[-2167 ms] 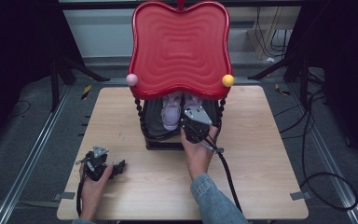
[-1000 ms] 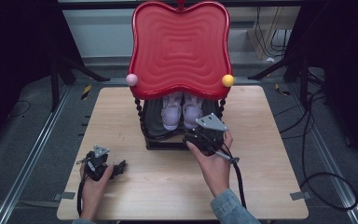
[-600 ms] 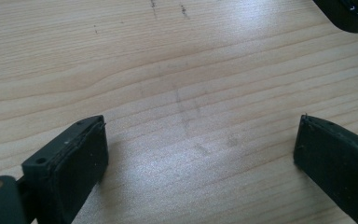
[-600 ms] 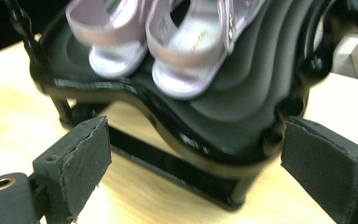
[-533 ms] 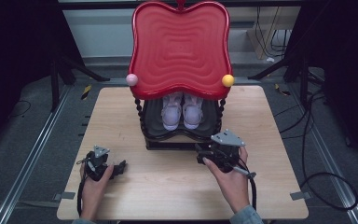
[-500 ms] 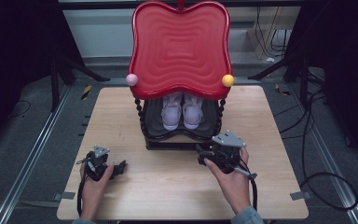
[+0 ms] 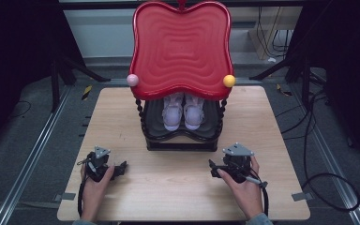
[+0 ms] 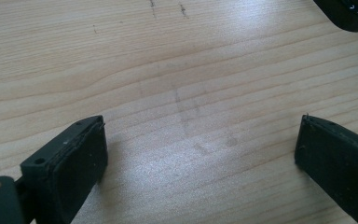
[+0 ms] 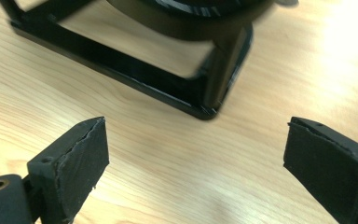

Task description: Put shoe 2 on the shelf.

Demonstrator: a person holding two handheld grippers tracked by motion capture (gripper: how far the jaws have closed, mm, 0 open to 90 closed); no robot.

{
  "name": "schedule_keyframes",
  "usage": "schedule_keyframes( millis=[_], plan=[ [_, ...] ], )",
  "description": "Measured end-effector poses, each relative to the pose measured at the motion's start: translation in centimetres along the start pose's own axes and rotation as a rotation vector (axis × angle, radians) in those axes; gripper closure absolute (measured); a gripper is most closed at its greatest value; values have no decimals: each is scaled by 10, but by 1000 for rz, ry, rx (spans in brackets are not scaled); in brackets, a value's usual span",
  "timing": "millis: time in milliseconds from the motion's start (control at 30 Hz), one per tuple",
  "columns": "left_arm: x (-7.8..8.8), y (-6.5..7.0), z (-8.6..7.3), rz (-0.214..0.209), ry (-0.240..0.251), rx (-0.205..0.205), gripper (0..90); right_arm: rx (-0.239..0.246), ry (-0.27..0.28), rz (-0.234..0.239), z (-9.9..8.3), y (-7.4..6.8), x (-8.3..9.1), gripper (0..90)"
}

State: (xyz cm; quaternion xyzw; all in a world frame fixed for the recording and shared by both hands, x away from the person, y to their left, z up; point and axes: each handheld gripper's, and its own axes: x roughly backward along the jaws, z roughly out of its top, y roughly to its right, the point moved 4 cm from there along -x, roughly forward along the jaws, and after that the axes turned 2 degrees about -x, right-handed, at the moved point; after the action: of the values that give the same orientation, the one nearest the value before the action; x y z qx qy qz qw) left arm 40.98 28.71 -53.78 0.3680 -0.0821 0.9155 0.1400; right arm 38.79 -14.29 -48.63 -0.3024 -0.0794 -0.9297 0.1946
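Note:
A pair of pale lilac shoes [image 7: 183, 112] stands side by side on the black lower shelf [image 7: 180, 137] of a small stand, under its red apple-shaped top [image 7: 181, 47]. My right gripper [image 7: 212, 168] rests low over the wooden table [image 7: 178, 192] in front of the stand's right corner, pointing left. Its jaws have just been opening and stand open with nothing between them; its own view has my right gripper [image 9: 196, 140] facing the stand's black base [image 9: 168, 88]. My left gripper [image 7: 122, 168] sits at the front left, open over bare wood, also seen as my left gripper [image 8: 200, 135].
A pink ball [image 7: 132, 79] and a yellow ball [image 7: 228, 80] mark the red top's lower corners. Twisted black posts [image 7: 140, 115] carry the top. Cables [image 7: 318, 154] trail on the floor at the right. A dark edge [image 8: 349, 14] cuts the left gripper view's top right corner.
My right gripper has pulled back from the shoes on the lower shelf, moving right, toward the person and down to the table. Both shoes stay on the shelf. The left hand kept still.

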Motion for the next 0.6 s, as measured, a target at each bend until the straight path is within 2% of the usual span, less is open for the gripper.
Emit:
schedule_keyframes(
  millis=[333, 600],
  plan=[
    [0, 0, 0, -1, 0, 0, 16, -68, -68, -42, -28, 35, -22, 72],
    [0, 0, 0, -1, 0, 0, 16, -88, -103, -61, -45, 46, -30, 69]
  ],
)
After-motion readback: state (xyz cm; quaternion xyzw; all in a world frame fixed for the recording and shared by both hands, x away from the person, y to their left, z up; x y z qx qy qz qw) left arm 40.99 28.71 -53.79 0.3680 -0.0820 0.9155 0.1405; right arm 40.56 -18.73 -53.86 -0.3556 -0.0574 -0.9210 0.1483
